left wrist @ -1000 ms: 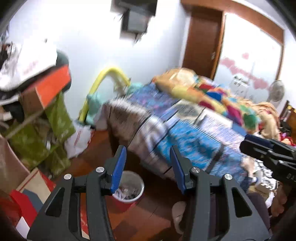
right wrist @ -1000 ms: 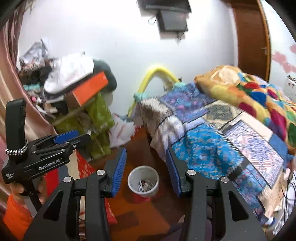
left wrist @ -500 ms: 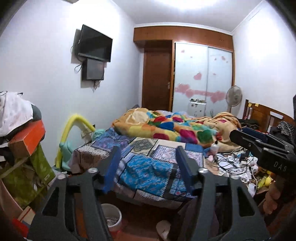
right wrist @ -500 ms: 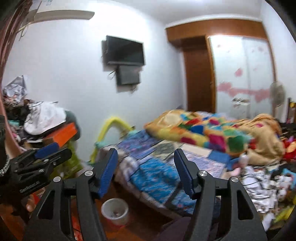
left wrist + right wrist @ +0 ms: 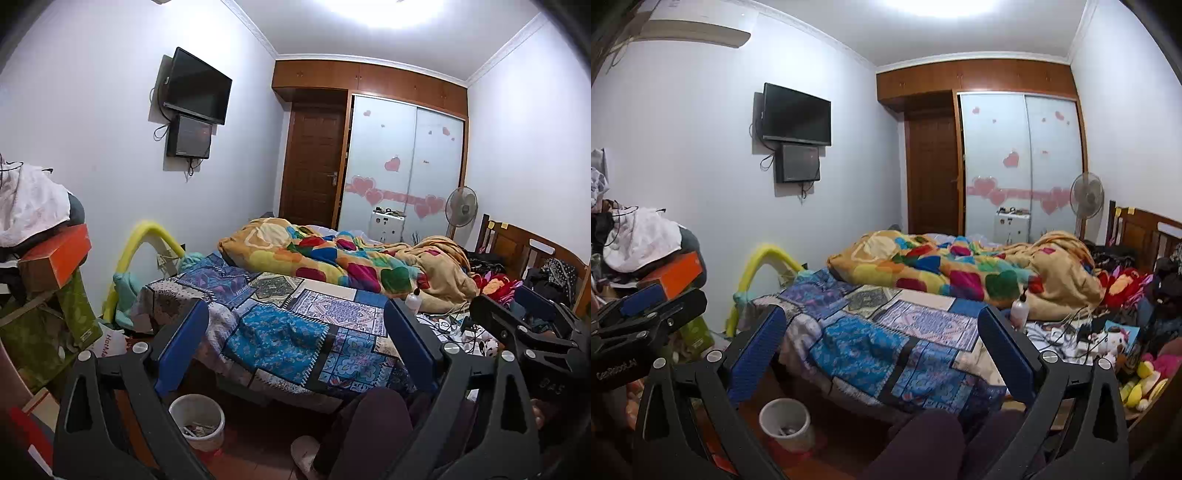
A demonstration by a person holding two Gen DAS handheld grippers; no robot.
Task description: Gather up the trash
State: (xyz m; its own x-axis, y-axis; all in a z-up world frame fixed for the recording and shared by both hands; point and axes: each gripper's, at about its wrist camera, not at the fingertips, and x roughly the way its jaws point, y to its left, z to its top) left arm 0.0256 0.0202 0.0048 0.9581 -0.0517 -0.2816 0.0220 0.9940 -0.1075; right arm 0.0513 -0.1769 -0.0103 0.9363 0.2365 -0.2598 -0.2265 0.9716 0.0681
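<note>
A white waste bin with scraps inside stands on the wooden floor at the foot of the bed; it also shows in the right wrist view. My left gripper is open and empty, held level above the bin and facing the bed. My right gripper is open and empty too, beside it. A small plastic bottle stands on the bed near a tangle of cables and papers. Each gripper shows in the other's view, the right one and the left one.
A bed with a patchwork cover and a crumpled bright blanket fills the middle. A pile of boxes and clothes stands at the left. A yellow padded frame leans by the wall. Soft toys lie at the right.
Both grippers have tilted up from looking down at the floor and bin to looking level across the room. The jaws have stayed open and empty.
</note>
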